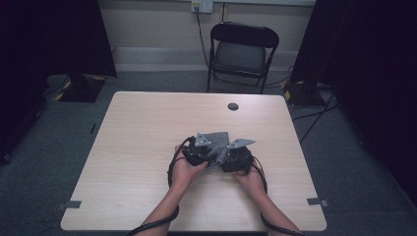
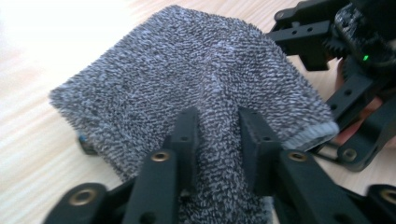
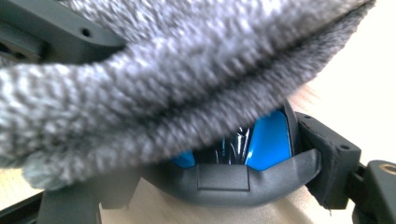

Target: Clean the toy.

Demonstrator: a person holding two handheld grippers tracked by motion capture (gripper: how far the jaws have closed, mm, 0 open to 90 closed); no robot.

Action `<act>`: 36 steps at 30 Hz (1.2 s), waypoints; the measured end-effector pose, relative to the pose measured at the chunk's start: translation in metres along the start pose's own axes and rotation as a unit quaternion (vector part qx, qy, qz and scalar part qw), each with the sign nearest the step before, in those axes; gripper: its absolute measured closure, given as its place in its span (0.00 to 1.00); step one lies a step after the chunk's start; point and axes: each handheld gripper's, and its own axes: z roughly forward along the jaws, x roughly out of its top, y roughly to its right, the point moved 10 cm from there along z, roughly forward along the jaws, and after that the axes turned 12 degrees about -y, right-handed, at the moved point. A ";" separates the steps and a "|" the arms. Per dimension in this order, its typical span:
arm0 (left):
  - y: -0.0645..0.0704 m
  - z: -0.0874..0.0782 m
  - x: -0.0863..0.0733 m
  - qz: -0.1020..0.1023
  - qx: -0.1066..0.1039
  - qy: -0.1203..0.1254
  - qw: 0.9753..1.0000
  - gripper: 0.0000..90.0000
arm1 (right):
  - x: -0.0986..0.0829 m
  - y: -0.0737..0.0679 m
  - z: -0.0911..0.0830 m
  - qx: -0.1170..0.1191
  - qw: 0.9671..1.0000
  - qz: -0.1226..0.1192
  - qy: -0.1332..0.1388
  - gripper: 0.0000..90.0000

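A grey knitted sock (image 2: 187, 79) lies bunched on the wooden table (image 1: 147, 128), held between the two grippers (image 1: 219, 158). My left gripper (image 2: 218, 126) is shut, its jaws pinching a fold of the sock near its lower end. My right gripper (image 2: 345, 70) sits at the sock's cuffed opening, close to the left one (image 1: 204, 155). In the right gripper view the sock (image 3: 154, 79) drapes over the top, and a blue and black object (image 3: 266, 140) sits under it. My right gripper's (image 3: 219, 182) jaws stand on either side of that object, one pad (image 3: 327, 161) against its black rim.
A black folding chair (image 1: 243, 51) stands beyond the far edge of the table. A round cable hole (image 1: 233, 106) is in the tabletop near that edge. Cables run across the floor at right, and dark curtains stand on both sides.
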 end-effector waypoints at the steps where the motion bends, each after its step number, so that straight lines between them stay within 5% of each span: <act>1: 0.002 0.000 0.003 -0.002 -0.005 0.005 1.000 0.80 | 0.000 0.000 0.000 0.000 1.000 0.000 0.000 0.27; 4: 0.010 0.002 0.009 0.010 -0.017 0.008 1.000 0.83 | 0.000 0.000 0.000 0.000 1.000 0.000 0.000 0.27; 12: 0.015 0.011 0.012 0.038 -0.005 -0.007 0.999 0.84 | 0.000 0.000 0.000 0.000 1.000 0.000 0.000 0.27; 25: -0.011 0.010 0.018 0.028 0.048 -0.005 0.998 0.86 | 0.000 0.000 0.000 0.000 1.000 0.001 0.000 0.27; 36: -0.035 0.014 0.024 -0.002 0.054 -0.007 0.998 0.87 | 0.000 0.000 0.000 0.000 1.000 0.000 0.001 0.27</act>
